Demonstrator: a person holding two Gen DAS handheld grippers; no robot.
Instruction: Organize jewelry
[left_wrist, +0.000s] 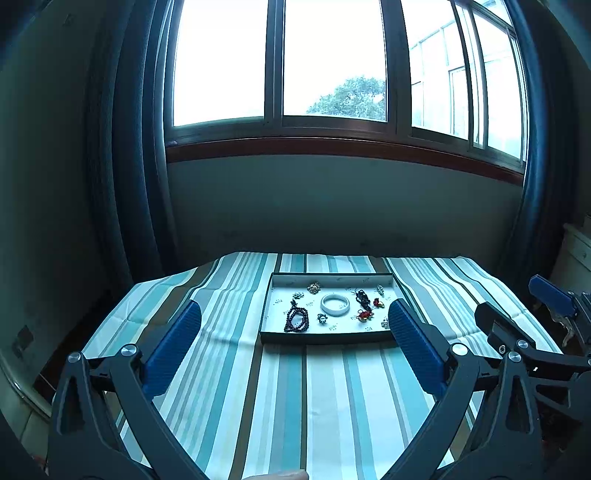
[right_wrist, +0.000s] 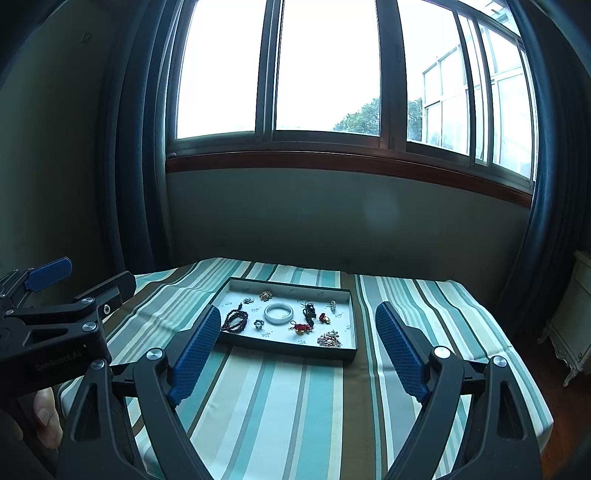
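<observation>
Tray (left_wrist: 397, 288): shallow, dark-rimmed, white inside — on the striped cloth (left_wrist: 325, 406), ahead of your grippers.
Jewelry: white bangle (left_wrist: 334, 304) mid-tray, dark beads (left_wrist: 296, 319) to its left, small red charms (left_wrist: 365, 315) to its right.
Left gripper (left_wrist: 293, 334): spread, empty.
Right gripper (right_wrist: 297, 338): spread, empty.

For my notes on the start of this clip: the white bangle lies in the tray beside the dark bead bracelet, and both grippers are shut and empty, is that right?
Not quite: both grippers are open, not shut. The left gripper and right gripper each show their blue pads spread wide and empty in their own wrist views. The white bangle does lie in the tray, with the dark bead bracelet to its left.
</observation>
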